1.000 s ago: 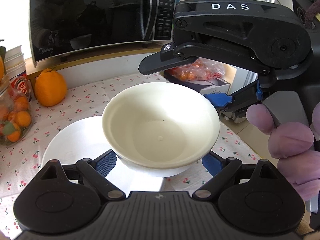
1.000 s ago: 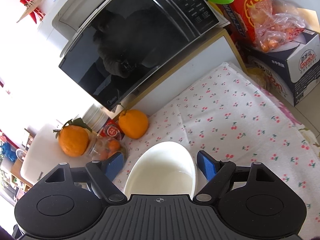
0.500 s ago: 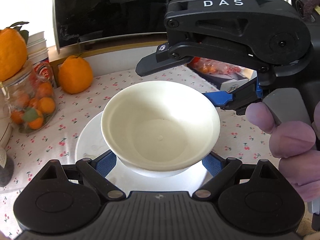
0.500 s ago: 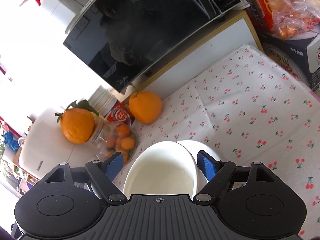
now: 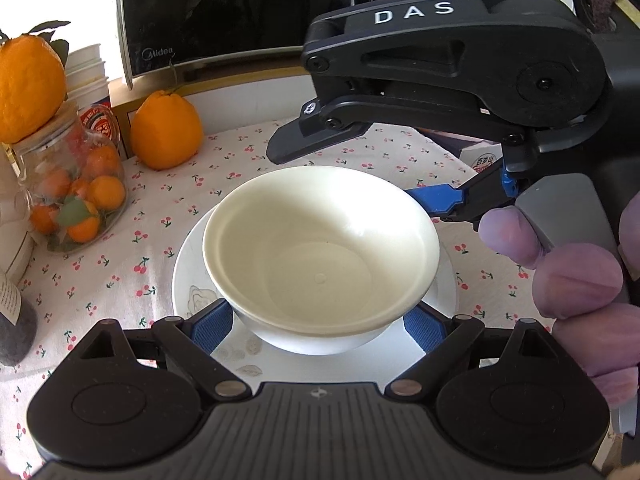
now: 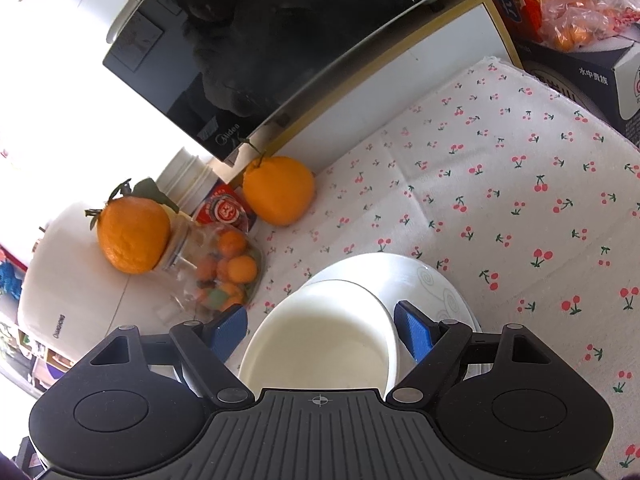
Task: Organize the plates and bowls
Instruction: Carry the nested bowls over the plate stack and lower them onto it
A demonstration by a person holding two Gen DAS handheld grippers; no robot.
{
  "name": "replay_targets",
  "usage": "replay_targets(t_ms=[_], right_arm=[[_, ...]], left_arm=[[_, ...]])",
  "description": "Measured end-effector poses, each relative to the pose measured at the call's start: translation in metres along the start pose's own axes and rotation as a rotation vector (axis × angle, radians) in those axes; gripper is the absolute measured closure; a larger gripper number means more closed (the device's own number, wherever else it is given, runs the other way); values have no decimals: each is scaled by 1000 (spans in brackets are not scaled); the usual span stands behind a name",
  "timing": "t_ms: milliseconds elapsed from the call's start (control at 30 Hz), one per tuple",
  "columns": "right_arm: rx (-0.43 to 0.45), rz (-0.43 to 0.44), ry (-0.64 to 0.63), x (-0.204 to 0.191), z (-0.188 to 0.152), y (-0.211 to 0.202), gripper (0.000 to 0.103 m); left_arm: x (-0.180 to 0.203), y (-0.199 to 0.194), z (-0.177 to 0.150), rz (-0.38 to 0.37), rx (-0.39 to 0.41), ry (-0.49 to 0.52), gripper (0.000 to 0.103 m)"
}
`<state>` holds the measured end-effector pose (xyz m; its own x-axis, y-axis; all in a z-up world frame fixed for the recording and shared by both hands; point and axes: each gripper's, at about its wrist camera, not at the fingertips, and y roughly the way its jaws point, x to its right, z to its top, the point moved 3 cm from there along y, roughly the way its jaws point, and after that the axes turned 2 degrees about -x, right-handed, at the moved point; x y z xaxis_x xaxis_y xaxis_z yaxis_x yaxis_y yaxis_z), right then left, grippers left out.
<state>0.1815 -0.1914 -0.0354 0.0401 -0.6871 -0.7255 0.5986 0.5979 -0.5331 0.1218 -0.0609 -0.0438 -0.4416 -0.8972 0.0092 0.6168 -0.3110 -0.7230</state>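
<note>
**A:** Left view first. Where's the bowl?

**B:** The bowl [image 5: 320, 256] sits straight ahead of the left gripper [image 5: 318, 324], mouth up, between its blue pads. The pads seem pressed to its lower sides, so I judge it is gripped. It is round, so there is no long axis to line up.

**A:** And below it?

**B:** The plate [image 5: 192, 280] lies flat on the cloth [image 5: 240, 152], right under the bowl and showing on both sides. I can't tell if the bowl's foot touches it.

**A:** The other tool?

**B:** The right gripper [image 5: 352, 172] comes in from the right with its jaws spread. One finger is over the far rim and the blue pad is at the right rim. I can't tell whether it has contact.

**A:** Right view?

**B:** The bowl fills the gap between the wide-set pads, close to both, with the plate just beyond it. I still can't tell whether it is held or only straddled. Both tools are equally near. The move I'd expect is straight down onto the plate.

**A:** Room around it?

**B:** The back edge of the cloth is crowded. An orange [image 5: 166, 136] sits under the microwave [image 5: 240, 8], and a jar [image 5: 68, 196] of small fruit stands at the back left corner, near the plate. A box [image 6: 592, 80] stands off the back right corner. The right side of the cloth is bare.
</note>
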Motion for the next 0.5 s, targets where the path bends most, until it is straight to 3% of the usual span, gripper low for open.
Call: replay_targets(t_ms=[500], right_arm=[[-15,8,0,0,-1,1,20]], left_arm=[[-5,4,0,0,-11,-5,11]])
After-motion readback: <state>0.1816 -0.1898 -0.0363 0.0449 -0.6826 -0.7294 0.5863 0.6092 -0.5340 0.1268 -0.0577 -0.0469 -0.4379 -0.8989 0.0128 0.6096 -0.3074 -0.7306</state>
